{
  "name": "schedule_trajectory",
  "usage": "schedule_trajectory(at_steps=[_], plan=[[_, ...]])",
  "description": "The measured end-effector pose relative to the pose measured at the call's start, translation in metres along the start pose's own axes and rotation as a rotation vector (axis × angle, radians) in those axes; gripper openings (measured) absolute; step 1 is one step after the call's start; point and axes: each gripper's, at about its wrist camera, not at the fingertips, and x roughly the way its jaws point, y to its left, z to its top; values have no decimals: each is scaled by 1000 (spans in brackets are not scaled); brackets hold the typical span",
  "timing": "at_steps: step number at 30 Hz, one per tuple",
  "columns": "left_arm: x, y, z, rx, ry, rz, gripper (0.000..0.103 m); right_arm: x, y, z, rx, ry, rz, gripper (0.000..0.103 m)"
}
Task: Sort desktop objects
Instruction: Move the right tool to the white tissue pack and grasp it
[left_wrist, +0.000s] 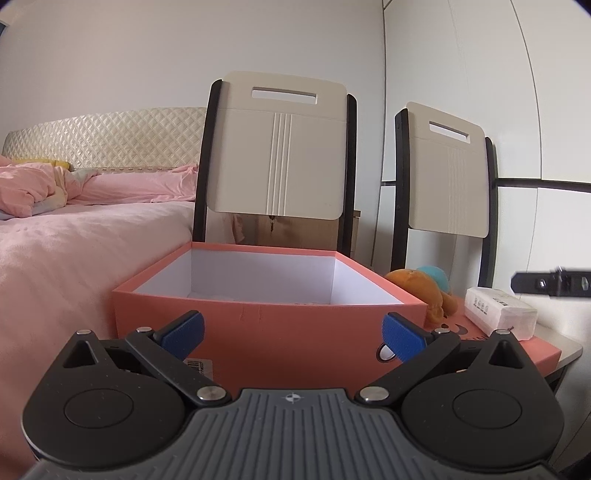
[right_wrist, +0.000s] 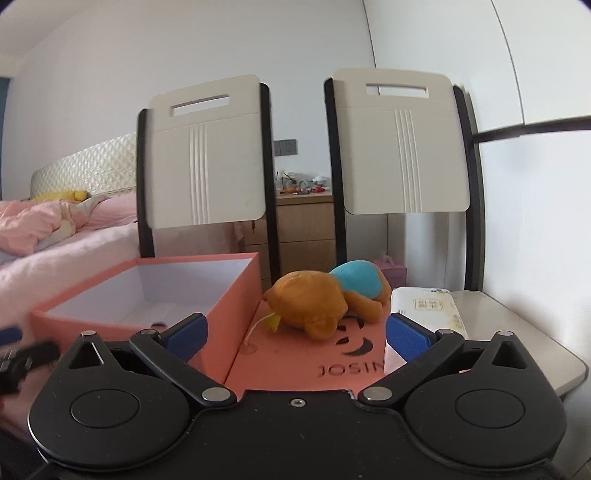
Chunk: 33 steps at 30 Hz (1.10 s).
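Plush toy (right_wrist: 325, 302) and tissue pack (right_wrist: 424, 310) lie on the pink lid (right_wrist: 295, 365) outside the open box (right_wrist: 147, 295), so I judge both unsorted, my left gripper (left_wrist: 291, 332) and right gripper (right_wrist: 295, 332) spread wide, empty.
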Motion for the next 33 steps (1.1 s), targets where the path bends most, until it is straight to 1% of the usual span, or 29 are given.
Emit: schedule_trajectory(at_steps=[3, 14, 16, 20, 22, 25, 27, 29, 31, 33], plan=[[1, 1, 0, -11, 5, 1, 103, 25, -16, 20, 16, 18, -22, 102], [3, 2, -2, -21, 22, 2, 103, 136, -97, 15, 111, 181, -287, 102], [3, 2, -2, -22, 25, 4, 103, 141, -104, 7, 133, 202, -298, 102], [4, 3, -3, -28, 30, 6, 103, 148, -106, -4, 120, 225, -311, 102], [4, 2, -4, -29, 33, 4, 103, 148, -107, -6, 128, 219, -304, 102], [5, 3, -4, -32, 37, 3, 103, 153, -99, -9, 75, 229, -298, 102], [5, 4, -4, -37, 38, 4, 103, 157, -93, -11, 32, 233, -309, 102], [5, 4, -4, -41, 38, 4, 103, 160, -94, -13, 28, 241, -308, 102], [5, 5, -4, -40, 37, 3, 103, 161, -97, -13, 56, 241, -322, 102], [4, 5, -3, -42, 35, 4, 103, 161, -102, -14, 95, 243, -312, 100]])
